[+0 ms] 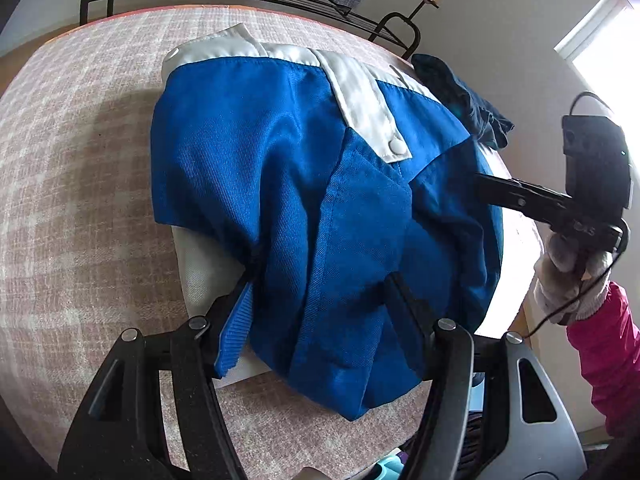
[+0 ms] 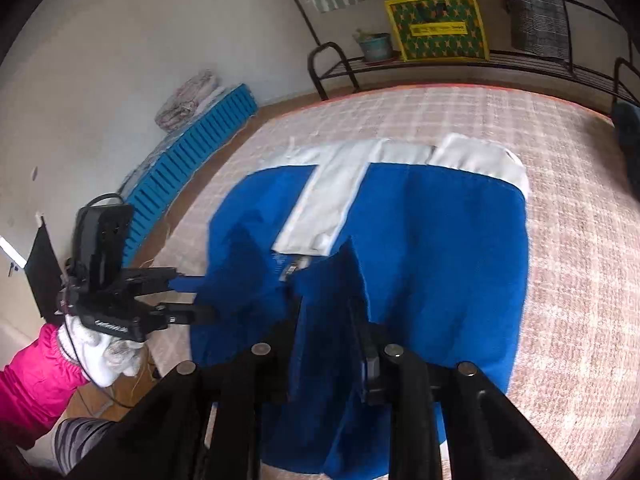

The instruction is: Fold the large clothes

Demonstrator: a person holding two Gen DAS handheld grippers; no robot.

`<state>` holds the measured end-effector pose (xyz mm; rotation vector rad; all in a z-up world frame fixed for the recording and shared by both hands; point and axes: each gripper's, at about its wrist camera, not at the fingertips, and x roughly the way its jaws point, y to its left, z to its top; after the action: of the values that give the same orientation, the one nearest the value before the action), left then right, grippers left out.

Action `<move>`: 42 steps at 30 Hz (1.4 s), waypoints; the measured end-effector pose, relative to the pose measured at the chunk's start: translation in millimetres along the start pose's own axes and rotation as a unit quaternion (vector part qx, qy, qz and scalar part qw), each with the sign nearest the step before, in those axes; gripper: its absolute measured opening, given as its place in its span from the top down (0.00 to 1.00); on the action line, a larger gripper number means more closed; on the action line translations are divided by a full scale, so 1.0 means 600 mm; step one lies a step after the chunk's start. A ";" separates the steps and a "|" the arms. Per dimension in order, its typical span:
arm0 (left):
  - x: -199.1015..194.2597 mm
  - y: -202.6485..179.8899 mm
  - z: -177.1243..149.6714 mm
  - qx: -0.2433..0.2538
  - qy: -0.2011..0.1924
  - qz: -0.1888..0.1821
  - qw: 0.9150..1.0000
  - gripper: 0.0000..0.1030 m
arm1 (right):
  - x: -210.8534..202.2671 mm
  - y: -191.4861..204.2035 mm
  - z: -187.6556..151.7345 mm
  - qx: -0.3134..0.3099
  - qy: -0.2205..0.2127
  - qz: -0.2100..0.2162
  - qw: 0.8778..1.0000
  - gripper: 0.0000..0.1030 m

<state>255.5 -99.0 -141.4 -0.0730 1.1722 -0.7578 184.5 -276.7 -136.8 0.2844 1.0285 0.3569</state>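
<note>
A blue jacket (image 1: 256,152) with white trim and a white snap flap (image 1: 368,108) lies partly folded on a checked pink surface (image 1: 68,152). It also shows in the right wrist view (image 2: 440,248). My left gripper (image 1: 320,280) has blue fabric bunched between its fingers at the jacket's near hem. In the right wrist view it (image 2: 204,296) reaches into the jacket's left edge. My right gripper (image 2: 328,304) is closed on a raised fold of blue fabric. In the left wrist view only one of its fingers (image 1: 504,194) shows, at the jacket's right side.
A dark blue garment (image 1: 460,96) lies at the far right edge of the surface. A black metal rack (image 2: 500,60) behind holds a yellow-green box (image 2: 438,26) and a pot (image 2: 374,46). A blue slatted crate (image 2: 192,144) lies on the floor at left.
</note>
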 end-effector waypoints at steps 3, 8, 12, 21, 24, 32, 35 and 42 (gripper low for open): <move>-0.005 -0.007 -0.006 0.018 0.005 0.006 1.000 0.37 | 0.030 -0.036 -0.026 0.031 0.039 0.002 0.999 0.90; -0.074 0.020 0.023 -0.032 -0.047 -0.033 0.998 0.37 | -0.044 -0.034 -0.007 0.018 -0.005 0.023 1.000 0.76; -0.114 0.033 0.100 -0.035 -0.106 0.020 0.994 0.37 | -0.079 -0.047 0.057 0.005 -0.048 -0.022 0.999 0.75; -0.016 0.055 0.250 -0.019 -0.055 0.037 0.998 0.37 | 0.028 -0.019 0.194 -0.053 -0.021 -0.042 0.997 0.75; 0.034 0.077 0.248 -0.026 -0.022 0.049 0.998 0.37 | 0.089 0.001 0.203 -0.092 0.011 -0.057 0.994 0.72; 0.084 0.089 0.187 0.016 -0.010 0.089 0.996 0.36 | 0.157 -0.004 0.182 -0.115 0.082 -0.081 0.987 0.75; 0.057 0.091 0.201 -0.011 -0.016 0.077 0.997 0.36 | 0.115 -0.001 0.194 -0.101 0.057 -0.074 0.991 0.76; -0.031 0.117 0.171 -0.055 -0.072 0.026 0.996 0.36 | 0.002 -0.062 0.162 -0.019 -0.007 -0.055 0.998 0.74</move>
<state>374.2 -69.0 -113.9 -0.1850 1.0746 -0.6320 275.6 -315.9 -104.8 0.1946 1.0189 0.2746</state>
